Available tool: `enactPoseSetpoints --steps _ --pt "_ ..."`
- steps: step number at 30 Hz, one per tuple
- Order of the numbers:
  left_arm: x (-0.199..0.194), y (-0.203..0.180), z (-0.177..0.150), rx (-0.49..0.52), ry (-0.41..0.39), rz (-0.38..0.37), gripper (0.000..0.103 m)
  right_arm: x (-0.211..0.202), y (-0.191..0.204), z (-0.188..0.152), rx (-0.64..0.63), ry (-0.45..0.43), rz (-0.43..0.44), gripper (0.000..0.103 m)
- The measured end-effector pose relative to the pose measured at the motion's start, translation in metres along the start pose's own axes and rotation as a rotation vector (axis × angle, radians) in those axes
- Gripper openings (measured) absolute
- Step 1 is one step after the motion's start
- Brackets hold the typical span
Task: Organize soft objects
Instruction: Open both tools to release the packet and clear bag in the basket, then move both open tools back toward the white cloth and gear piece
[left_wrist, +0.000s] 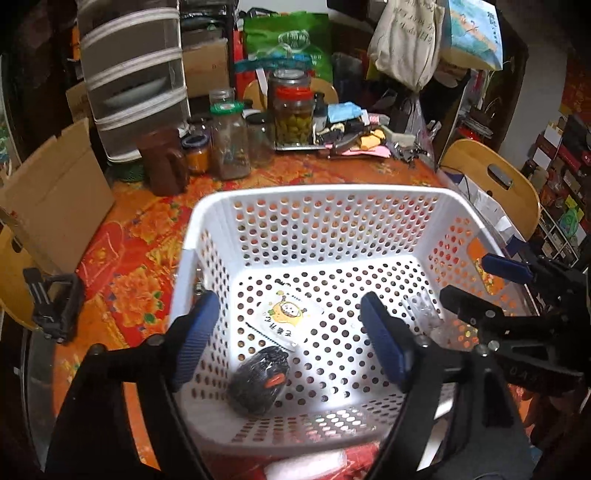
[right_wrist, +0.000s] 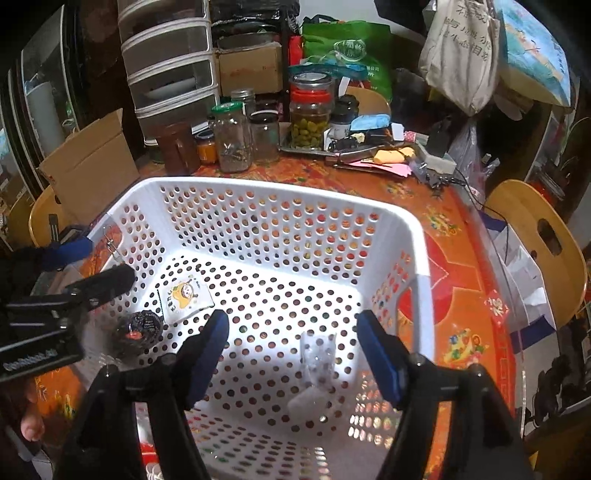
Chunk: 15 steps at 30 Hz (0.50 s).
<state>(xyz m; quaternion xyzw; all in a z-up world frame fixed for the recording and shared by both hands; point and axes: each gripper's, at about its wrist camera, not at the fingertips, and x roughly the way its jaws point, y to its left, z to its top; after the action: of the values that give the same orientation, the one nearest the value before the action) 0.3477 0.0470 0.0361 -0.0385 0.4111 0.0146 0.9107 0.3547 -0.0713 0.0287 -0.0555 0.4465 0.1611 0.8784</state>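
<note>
behind the white perforated basket (left_wrist: 314, 192), at the far side of the worktop (left_wrist: 147, 236), stand many glass jars, one jar with green olives (left_wrist: 293, 122) on a metal tray, a plastic drawer tower (left_wrist: 136, 81) and an open cardboard box (left_wrist: 55, 195) at the far left. a wooden chair (right_wrist: 535, 229) is at the right edge. nothing lies between the tools and the basket floor.

both tools hang over the near rim of the basket and look down into it. the left tool (left_wrist: 291, 343) is released, its blue fingers wide apart and holding nothing. the right tool (right_wrist: 295, 354) is also released and holds nothing.

in the basket lie a white packet with a cartoon print (left_wrist: 290, 319), a dark round pouch (left_wrist: 258, 380) touching its near side, both under the left tool, and a clear plastic bag (right_wrist: 317, 362) under the right tool.
</note>
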Motion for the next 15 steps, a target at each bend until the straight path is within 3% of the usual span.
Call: enactPoseSetpoints --steps 4,6,15 --pt "-0.026 0.004 -0.008 0.005 -0.046 0.008 0.099 -0.017 -0.005 -0.008 0.013 -0.034 -0.001 0.091" --pt "-0.041 0.006 -0.015 0.011 -0.071 0.027 0.103 -0.028 -0.007 -0.013 0.016 -0.056 -0.008 0.094" --pt "-0.094 0.008 -0.066 0.011 -0.135 0.0 0.103 -0.07 -0.006 -0.05 0.015 -0.131 -0.019 0.099"
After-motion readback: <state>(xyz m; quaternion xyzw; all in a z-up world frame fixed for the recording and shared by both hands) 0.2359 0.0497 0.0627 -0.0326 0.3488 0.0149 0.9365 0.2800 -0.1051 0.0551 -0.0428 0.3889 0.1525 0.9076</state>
